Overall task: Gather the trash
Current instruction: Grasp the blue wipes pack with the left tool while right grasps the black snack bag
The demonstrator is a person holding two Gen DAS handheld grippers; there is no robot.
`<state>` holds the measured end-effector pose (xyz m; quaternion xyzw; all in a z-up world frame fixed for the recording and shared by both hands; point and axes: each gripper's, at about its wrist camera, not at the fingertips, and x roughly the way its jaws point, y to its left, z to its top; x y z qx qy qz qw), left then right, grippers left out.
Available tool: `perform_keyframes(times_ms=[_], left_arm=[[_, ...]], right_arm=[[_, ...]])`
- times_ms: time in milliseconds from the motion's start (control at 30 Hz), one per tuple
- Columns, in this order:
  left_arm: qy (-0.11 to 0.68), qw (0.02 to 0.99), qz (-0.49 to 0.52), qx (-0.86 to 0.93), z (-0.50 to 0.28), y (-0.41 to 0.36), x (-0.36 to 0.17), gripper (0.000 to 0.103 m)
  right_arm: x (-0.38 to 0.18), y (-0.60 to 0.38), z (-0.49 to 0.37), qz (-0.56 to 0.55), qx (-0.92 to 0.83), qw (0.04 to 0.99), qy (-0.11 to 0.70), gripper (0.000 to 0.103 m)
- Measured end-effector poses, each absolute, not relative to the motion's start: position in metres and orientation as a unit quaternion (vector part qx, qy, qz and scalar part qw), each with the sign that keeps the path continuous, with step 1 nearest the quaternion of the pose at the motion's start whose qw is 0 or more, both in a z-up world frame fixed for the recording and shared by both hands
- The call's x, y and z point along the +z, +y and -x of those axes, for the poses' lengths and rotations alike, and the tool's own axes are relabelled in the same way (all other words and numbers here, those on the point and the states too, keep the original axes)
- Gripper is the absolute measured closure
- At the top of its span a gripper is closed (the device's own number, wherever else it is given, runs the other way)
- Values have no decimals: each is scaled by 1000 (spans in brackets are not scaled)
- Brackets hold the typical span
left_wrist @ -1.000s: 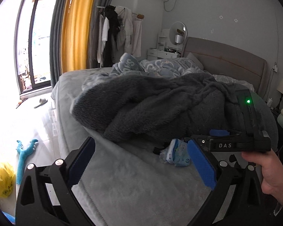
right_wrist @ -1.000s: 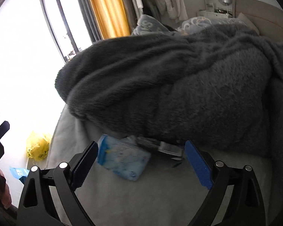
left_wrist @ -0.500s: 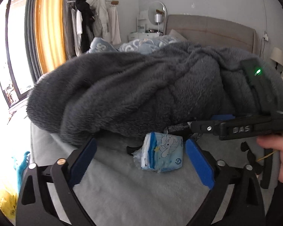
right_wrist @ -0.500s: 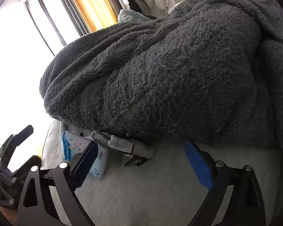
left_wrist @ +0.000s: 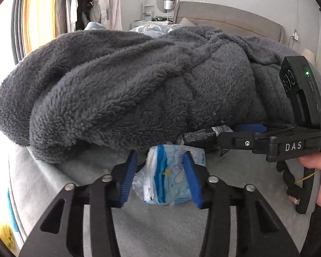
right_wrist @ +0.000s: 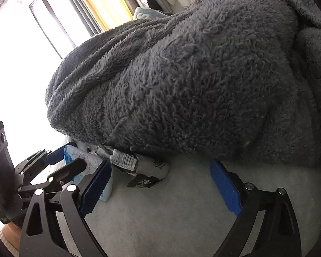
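On the grey bed sheet (left_wrist: 160, 231), at the foot of the fluffy grey blanket (left_wrist: 139, 90), your left wrist view shows the blue-and-white tissue pack (left_wrist: 171, 182) sitting between the 2 blue pads of your left gripper (left_wrist: 160, 180). Its jaws have just been closing around the pack: the right pad looks to be touching the wrapper, while a sliver of crumpled film and a small gap show at the left pad, so I would not call it clamped yet. The pack's long axis runs away from you, in line with the fingers — a good fit for this grip. Beyond it, the right gripper (left_wrist: 246, 132) reaches in from the right, level with a dark crumpled wrapper (left_wrist: 203, 136) tucked under the blanket edge.

From the right wrist view, your right gripper (right_wrist: 160, 182) stands wide apart and holds nothing. The wrapper (right_wrist: 137, 165), grey with a barcode, lies just ahead and left of centre, nearer the left pad, its long axis slanting across the jaws toward the tissue pack (right_wrist: 83, 160). The left gripper (right_wrist: 60, 167) shows beside it. Judging by this, shift the right gripper slightly left before closing.
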<state>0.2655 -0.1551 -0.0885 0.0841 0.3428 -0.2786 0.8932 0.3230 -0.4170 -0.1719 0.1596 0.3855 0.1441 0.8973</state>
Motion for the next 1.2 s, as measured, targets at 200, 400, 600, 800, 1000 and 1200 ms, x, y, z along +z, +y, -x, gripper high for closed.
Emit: perform_keyframes(times_ms=[200,400,600,800,1000,1200], left_arm=[[343,890,-78,-290,-262,-153,-87,77],[332,895,-69,-289,-254,-136,-75,82],[300,912,-60,-273,-244,-116,-58,87],[294,920,-52,-255,-242,-93,-50,89],[299,919,-55,-249,-243,-78,-49,90],[296,924,-49,-237,-246,-58,-44,90]], right_arm=[[-163,-407,-319,-151,149,903,373,9],[-161,-389,-323,-138,151,903,377,9],[-162,-366,-328,-123,154,902,383,9],[-171,-335,-334,-103,158,894,407,9],[-183,-302,-338,-49,139,892,428,12],[-184,-298,-340,-44,125,891,434,36]])
